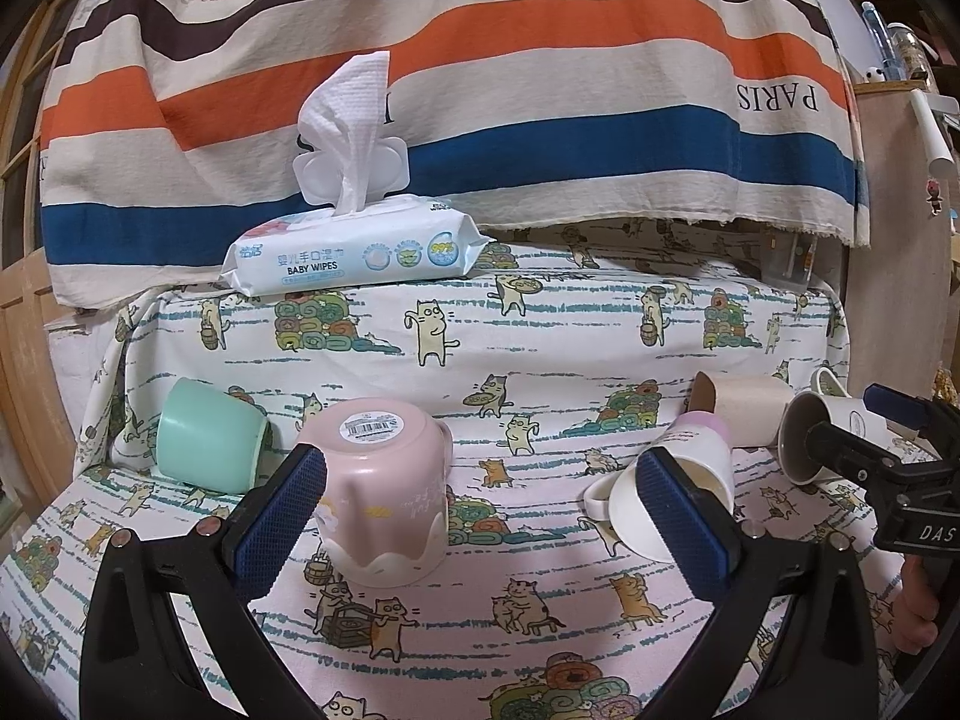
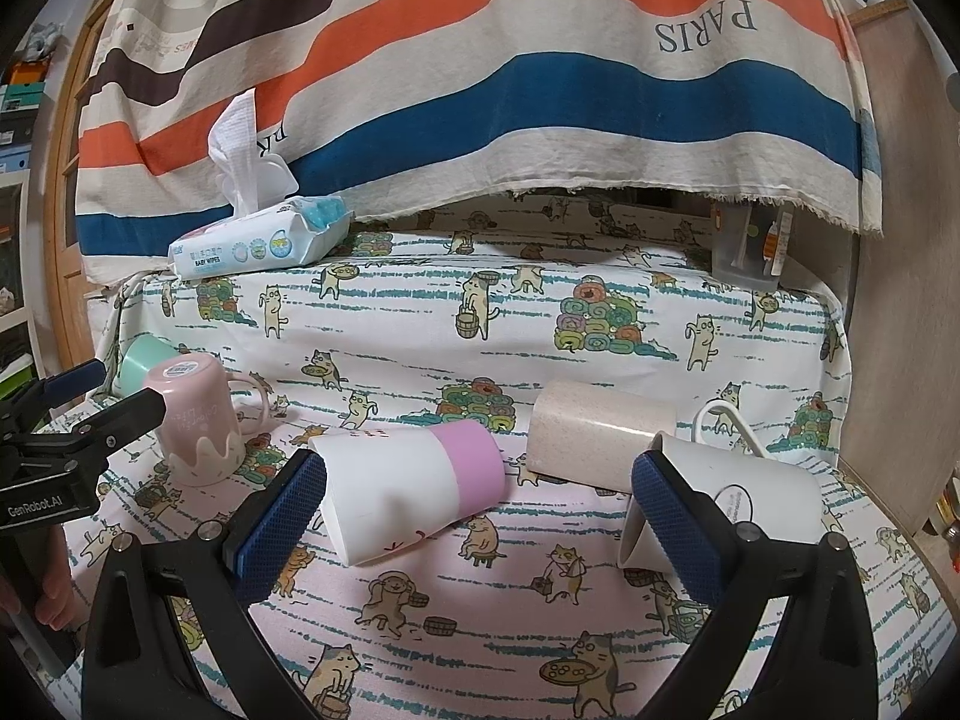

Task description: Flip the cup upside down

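A pink mug [image 1: 378, 489] stands upside down on the cat-print cloth, barcode label on top; it also shows in the right wrist view [image 2: 198, 426]. My left gripper [image 1: 480, 510] is open, its left pad beside the pink mug. A white cup with a pink band [image 2: 408, 486] lies on its side, also in the left wrist view [image 1: 666, 492]. My right gripper [image 2: 480, 510] is open, the white and pink cup between its fingers near the left pad. A white mug [image 2: 738, 498] lies on its side by the right pad. A beige cup [image 2: 600, 432] and a mint cup [image 1: 207, 441] lie on their sides.
A pack of baby wipes [image 1: 354, 249] sits on the raised ledge behind the cups. A striped cloth [image 1: 480, 60] hangs at the back. A wooden panel [image 2: 900, 300] borders the right side. A clear holder [image 2: 750, 246] stands on the ledge at right.
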